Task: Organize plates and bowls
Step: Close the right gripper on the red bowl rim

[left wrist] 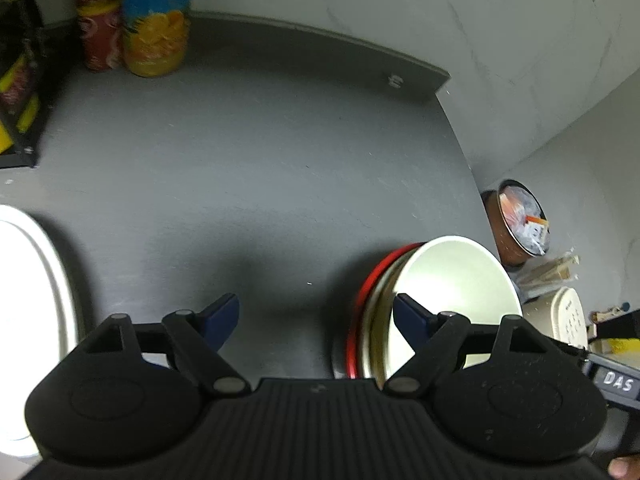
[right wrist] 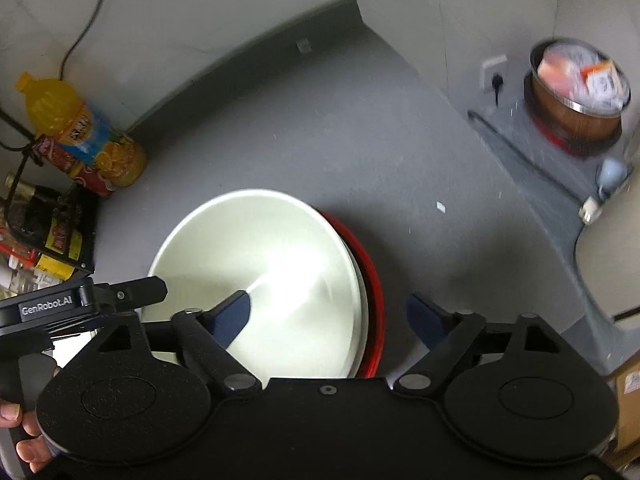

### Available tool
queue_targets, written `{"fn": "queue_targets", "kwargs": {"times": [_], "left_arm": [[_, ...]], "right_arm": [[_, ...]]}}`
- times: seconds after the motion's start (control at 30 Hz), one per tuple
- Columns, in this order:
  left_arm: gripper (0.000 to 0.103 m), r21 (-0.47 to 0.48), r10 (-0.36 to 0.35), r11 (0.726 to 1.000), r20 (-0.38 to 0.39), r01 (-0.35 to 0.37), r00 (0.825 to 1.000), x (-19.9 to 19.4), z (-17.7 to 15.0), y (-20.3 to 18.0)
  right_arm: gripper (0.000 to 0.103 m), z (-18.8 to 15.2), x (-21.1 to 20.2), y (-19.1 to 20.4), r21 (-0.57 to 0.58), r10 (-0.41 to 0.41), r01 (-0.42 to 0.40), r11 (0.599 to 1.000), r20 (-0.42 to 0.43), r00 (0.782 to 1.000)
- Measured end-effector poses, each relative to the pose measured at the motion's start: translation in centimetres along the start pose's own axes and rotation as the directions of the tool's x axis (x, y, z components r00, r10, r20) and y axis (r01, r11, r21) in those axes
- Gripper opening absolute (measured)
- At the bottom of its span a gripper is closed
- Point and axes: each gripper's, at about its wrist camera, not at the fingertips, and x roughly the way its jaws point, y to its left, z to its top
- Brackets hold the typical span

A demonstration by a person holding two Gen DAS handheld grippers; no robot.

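On the grey table (right wrist: 360, 152), a white bowl (right wrist: 260, 280) sits in a red-rimmed plate (right wrist: 374, 280); both grippers' jaws open.

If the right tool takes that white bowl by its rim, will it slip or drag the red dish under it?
The white bowl looks rigid and glossy, with strong glare, so its rim may be slippery. It sits nested off-centre in the red-rimmed dish, which might lift or shift with it. The right tool is open astride the near rim.

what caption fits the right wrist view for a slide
Open right gripper straddles the rim of a white bowl stacked on a red plate.
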Motion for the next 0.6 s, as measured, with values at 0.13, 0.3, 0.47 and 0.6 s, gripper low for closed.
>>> {"fn": "queue_targets", "kwargs": {"times": [0.13,0.3,0.47,0.6], "left_arm": [[0.083,0.018,-0.012,1.0,-0.034,0.013,0.999,1.1,0.4,-0.6],[0.08,0.029,-0.044,0.998,-0.071,0.046,0.996,2.3,1.0,-1.2],[0.069,-0.004,-0.083,0.997,-0.138,0.083,0.987,3.8,1.1,-0.9],[0.051,-0.023,-0.088,0.996,-0.204,0.085,0.975,5.2,0.9,-0.6]], "right_arm": [[0.061,-0.2,0.9,-0.5,0.025,0.006,-0.006,1.0,-0.028,1.0],[0.044,-0.1,1.9,-1.3,0.055,-0.011,0.014,0.998,-0.063,0.998],[0.036,-0.3,2.9,-2.2,0.085,-0.011,0.02,0.996,-0.106,0.994],[0.032,-0.8,3.3,-2.2,0.069,0.01,-0.002,0.998,-0.112,0.994]]}}
